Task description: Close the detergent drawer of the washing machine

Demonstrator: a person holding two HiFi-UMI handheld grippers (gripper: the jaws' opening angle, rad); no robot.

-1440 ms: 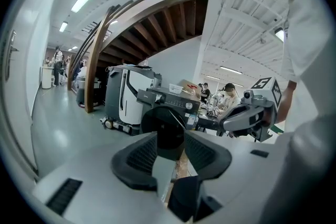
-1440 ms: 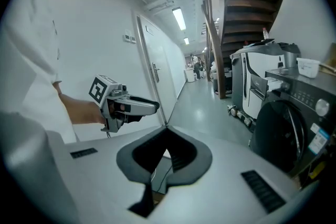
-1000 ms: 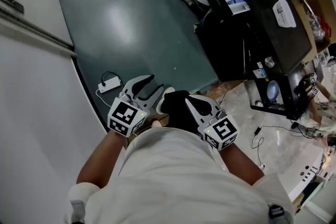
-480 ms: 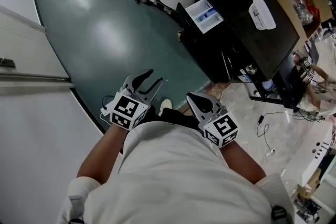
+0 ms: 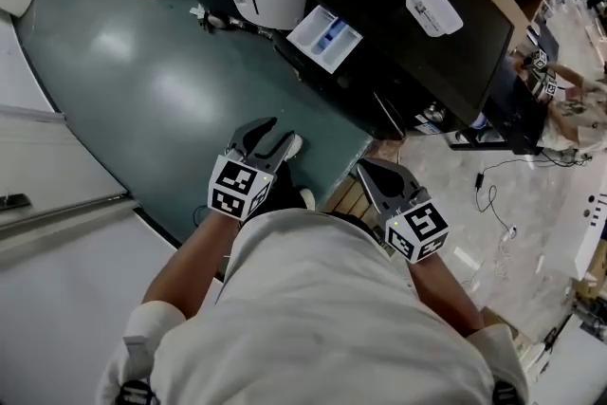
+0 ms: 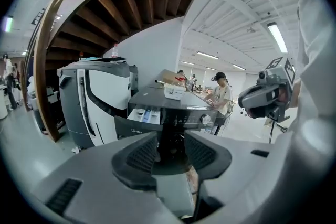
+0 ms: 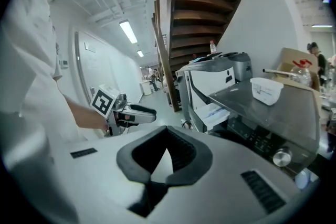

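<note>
Green floor (image 5: 142, 81); black washing machine (image 5: 417, 52) at upper right, a white tub (image 5: 434, 7) on its top surface. Detergent drawer (image 5: 325, 38) stands pulled out from the machine's front. Machine door hard to make out. Left tongs (image 5: 281, 130) partly open, empty; right tongs (image 5: 366, 169) closed tip to tip, empty; both well apart from the drawer.

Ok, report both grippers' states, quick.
Left gripper: open, nothing between its jaws.
Right gripper: shut, holding nothing.
</note>
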